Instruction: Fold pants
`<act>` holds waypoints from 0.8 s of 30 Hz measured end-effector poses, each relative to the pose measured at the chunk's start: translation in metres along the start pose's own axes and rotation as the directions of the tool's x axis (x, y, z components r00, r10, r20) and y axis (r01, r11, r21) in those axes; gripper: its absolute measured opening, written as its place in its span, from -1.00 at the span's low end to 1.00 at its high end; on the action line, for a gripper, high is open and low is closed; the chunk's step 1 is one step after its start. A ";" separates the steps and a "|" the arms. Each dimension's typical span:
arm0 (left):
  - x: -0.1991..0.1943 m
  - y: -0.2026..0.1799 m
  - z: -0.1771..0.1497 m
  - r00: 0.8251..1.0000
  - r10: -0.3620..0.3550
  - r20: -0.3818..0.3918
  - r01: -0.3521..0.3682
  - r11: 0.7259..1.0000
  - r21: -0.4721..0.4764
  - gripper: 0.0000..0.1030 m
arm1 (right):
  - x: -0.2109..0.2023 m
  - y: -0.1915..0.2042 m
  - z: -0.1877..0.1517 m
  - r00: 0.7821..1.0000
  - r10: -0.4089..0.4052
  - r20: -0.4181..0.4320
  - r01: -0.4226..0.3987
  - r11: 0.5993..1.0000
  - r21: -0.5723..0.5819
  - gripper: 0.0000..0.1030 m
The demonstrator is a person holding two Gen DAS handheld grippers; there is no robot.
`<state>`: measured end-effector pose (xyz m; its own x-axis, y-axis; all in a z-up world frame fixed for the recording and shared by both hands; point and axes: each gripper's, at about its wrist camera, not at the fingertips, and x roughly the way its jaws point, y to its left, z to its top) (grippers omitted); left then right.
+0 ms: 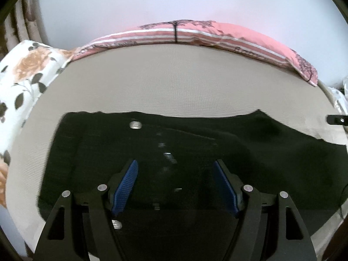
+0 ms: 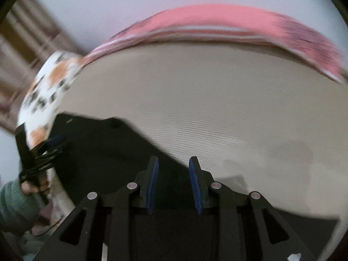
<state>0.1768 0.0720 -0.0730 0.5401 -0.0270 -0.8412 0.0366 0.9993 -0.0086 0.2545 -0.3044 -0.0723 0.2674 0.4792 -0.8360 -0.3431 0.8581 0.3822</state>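
Black pants (image 1: 174, 143) lie flat on a beige mattress (image 1: 174, 76), waistband at the left with a metal button (image 1: 135, 125) and an open fly. My left gripper (image 1: 175, 167) hovers open over the crotch area, its blue pads wide apart and empty. In the blurred right wrist view, my right gripper (image 2: 173, 165) is open and empty above the pants' far edge (image 2: 121, 143), where black cloth meets the mattress (image 2: 217, 100). The left gripper (image 2: 50, 145) shows at that view's left edge, held by a hand.
A pink striped pillow (image 1: 217, 34) lies along the mattress's far edge. A white floral pillow (image 1: 24, 76) sits at the left. A pale wall rises behind. The right gripper's tip (image 1: 336, 119) peeks in at the right edge of the left wrist view.
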 end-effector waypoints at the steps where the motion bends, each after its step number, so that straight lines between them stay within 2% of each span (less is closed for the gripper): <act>1: -0.001 0.005 0.000 1.000 0.005 0.004 -0.005 1.000 0.000 0.39 | 0.014 0.013 0.008 0.999 0.022 -0.026 -0.022 0.999 -0.027 -0.47; 5: -0.002 0.035 0.000 0.999 0.034 0.007 -0.034 0.999 -0.032 0.39 | 0.068 0.060 0.033 0.991 0.078 -0.111 -0.091 0.989 -0.118 -0.38; 9: 0.004 0.066 -0.005 0.999 0.042 -0.013 -0.043 0.996 -0.074 0.39 | 0.100 0.086 0.045 0.986 0.080 -0.143 -0.106 0.978 -0.179 -0.31; 11: 0.009 0.077 -0.009 1.000 -0.003 -0.027 0.000 0.995 -0.097 0.39 | 0.108 0.093 0.048 0.981 0.104 -0.163 -0.136 0.971 -0.197 -0.29; 12: 0.009 0.080 -0.011 0.999 -0.019 -0.027 0.016 0.994 -0.105 0.39 | 0.112 0.096 0.050 0.978 0.118 -0.173 -0.151 0.969 -0.195 -0.33; 13: 0.010 0.082 -0.013 0.999 -0.033 -0.023 0.031 0.994 -0.109 0.39 | 0.116 0.100 0.052 0.971 0.144 -0.189 -0.179 0.967 -0.184 -0.67; 14: 0.010 0.083 -0.013 0.999 -0.040 -0.021 0.038 0.993 -0.112 0.39 | 0.117 0.104 0.053 0.967 0.171 -0.190 -0.206 0.962 -0.178 -0.79; 16: 0.010 0.084 -0.014 0.999 -0.050 -0.018 0.048 0.993 -0.106 0.39 | 0.111 0.108 0.058 0.977 0.155 -0.148 -0.183 0.962 -0.202 -0.83; 19: 0.011 0.087 -0.016 0.998 -0.063 -0.008 0.061 0.992 -0.113 0.39 | 0.102 0.102 0.070 0.982 0.168 -0.081 -0.179 0.971 -0.158 -0.87; 21: 0.012 0.089 -0.019 0.997 -0.077 0.003 0.076 0.990 -0.120 0.39 | 0.113 0.100 0.074 0.985 0.148 -0.092 -0.161 0.977 -0.142 -0.89; 24: 0.012 0.086 -0.018 0.998 -0.066 0.008 0.067 0.993 -0.101 0.39 | 0.135 0.103 0.070 0.992 0.068 -0.107 -0.084 0.984 -0.157 -0.90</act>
<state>0.1708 0.1586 -0.0937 0.5431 -0.0936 -0.8344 -0.0127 0.9927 -0.1196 0.3189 -0.1385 -0.1184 0.1461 0.5137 -0.8454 -0.5017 0.7750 0.3842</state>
